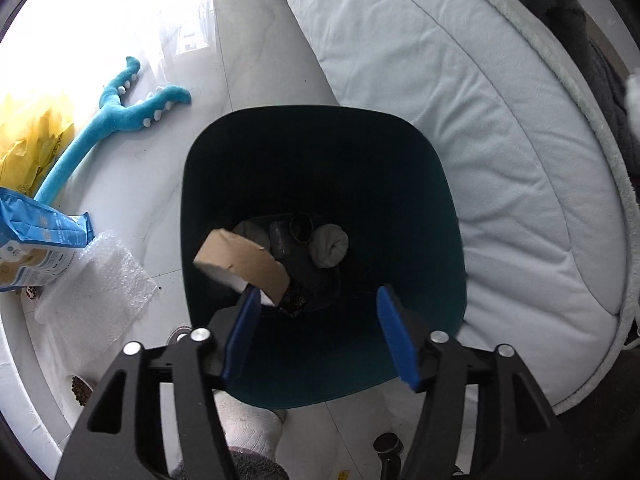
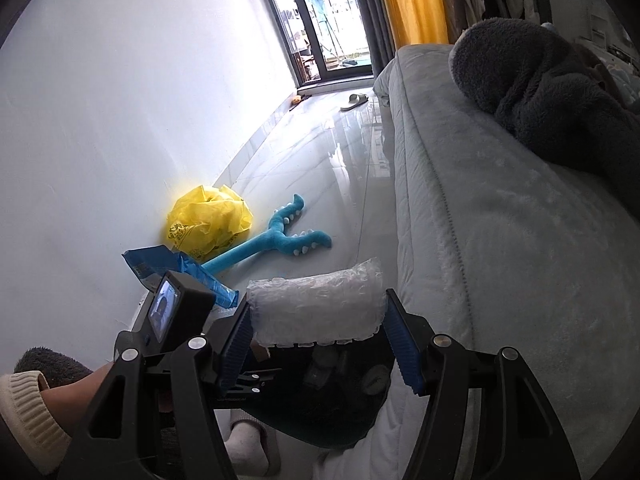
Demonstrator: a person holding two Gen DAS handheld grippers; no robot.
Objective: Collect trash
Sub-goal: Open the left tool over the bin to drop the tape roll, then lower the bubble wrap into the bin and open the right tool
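Glossy pale tiled floor (image 2: 320, 152) runs along a white wall (image 2: 140, 100) to a bright glass door (image 2: 324, 20); yellow curtain (image 2: 412, 0) beside a grey bed (image 2: 500, 240).

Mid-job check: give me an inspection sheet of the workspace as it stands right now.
Surface: glossy pale tiled floor.
Job's things: dark bin beside the mattress, holding a cardboard roll and a wad; bubble wrap between the right gripper's pads; more bubble wrap, a blue packet and a yellow bag on the floor.
Clutter: blue plush toy; slipper near the door.
Grippers: left gripper open over the bin, nothing held; right gripper shut on the wrap.
Cables: nothing seen.
Surroundings: mattress, white wall, glass door, yellow curtain, grey blanket.
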